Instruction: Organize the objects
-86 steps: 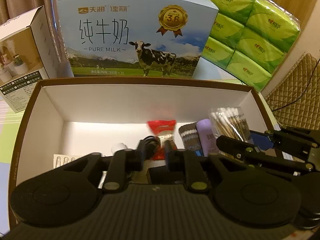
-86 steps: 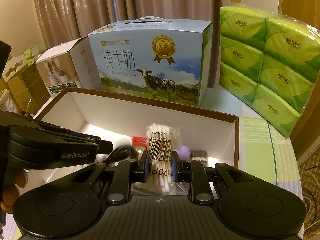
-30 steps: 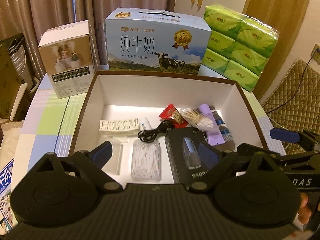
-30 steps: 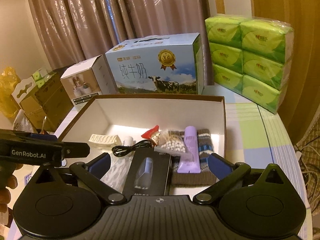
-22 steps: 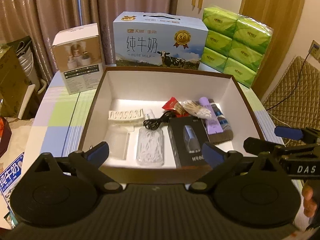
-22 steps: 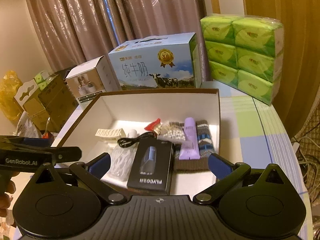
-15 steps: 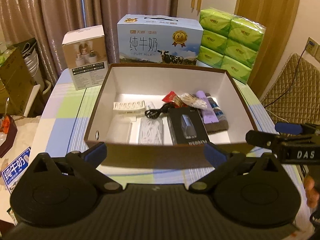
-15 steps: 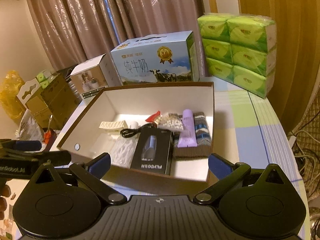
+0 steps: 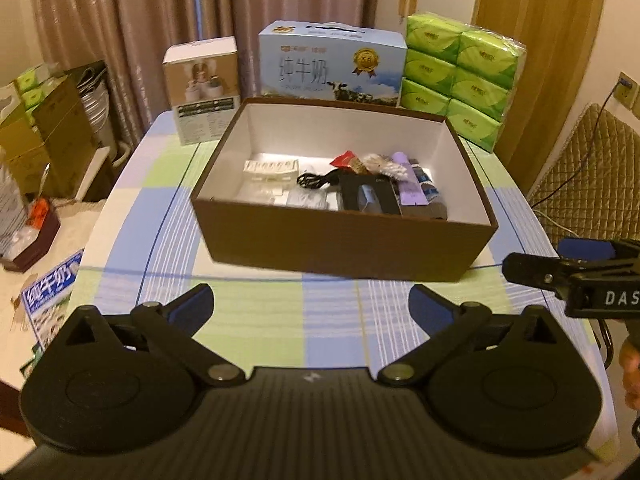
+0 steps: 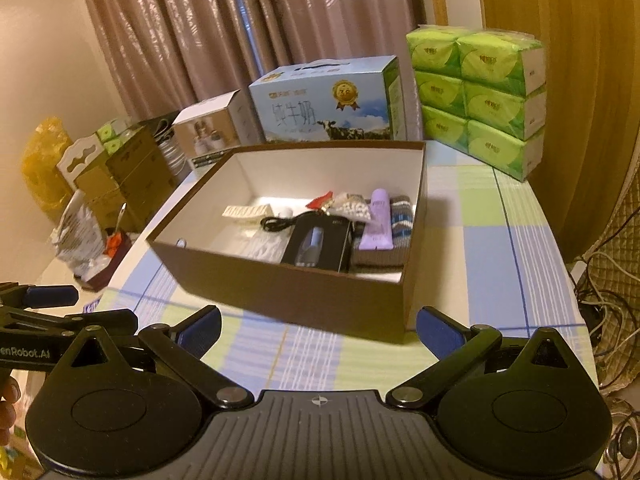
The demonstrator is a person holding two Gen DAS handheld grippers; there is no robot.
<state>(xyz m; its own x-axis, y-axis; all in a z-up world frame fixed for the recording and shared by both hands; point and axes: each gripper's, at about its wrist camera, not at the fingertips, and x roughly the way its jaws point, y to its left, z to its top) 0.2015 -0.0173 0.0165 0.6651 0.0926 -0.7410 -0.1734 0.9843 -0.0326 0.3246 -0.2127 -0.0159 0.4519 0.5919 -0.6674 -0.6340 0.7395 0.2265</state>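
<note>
Both claws hang spread wide and empty over the near edge of the tabletop (image 9: 256, 316), the left claw (image 9: 311, 300) and the right claw (image 10: 318, 326) each facing the brown box (image 9: 348, 244). The box sits straight ahead of them, its long axis running crosswise. Neither looks clearly nearer.

Inside the box I count 1 black carton (image 10: 320, 246), 1 purple tube (image 10: 376, 220) lying on 1 knitted cloth (image 10: 400, 224), 1 black cable (image 10: 276, 224), 1 red packet (image 9: 345, 159) and 1 white ribbed tray (image 9: 272, 168). Nothing loose lies outside the box, so the sorting looks finished.

Behind the box stand 1 milk case (image 9: 332, 66), 1 small carton (image 9: 202, 88) and 1 pack of green tissues (image 9: 460, 76).
</note>
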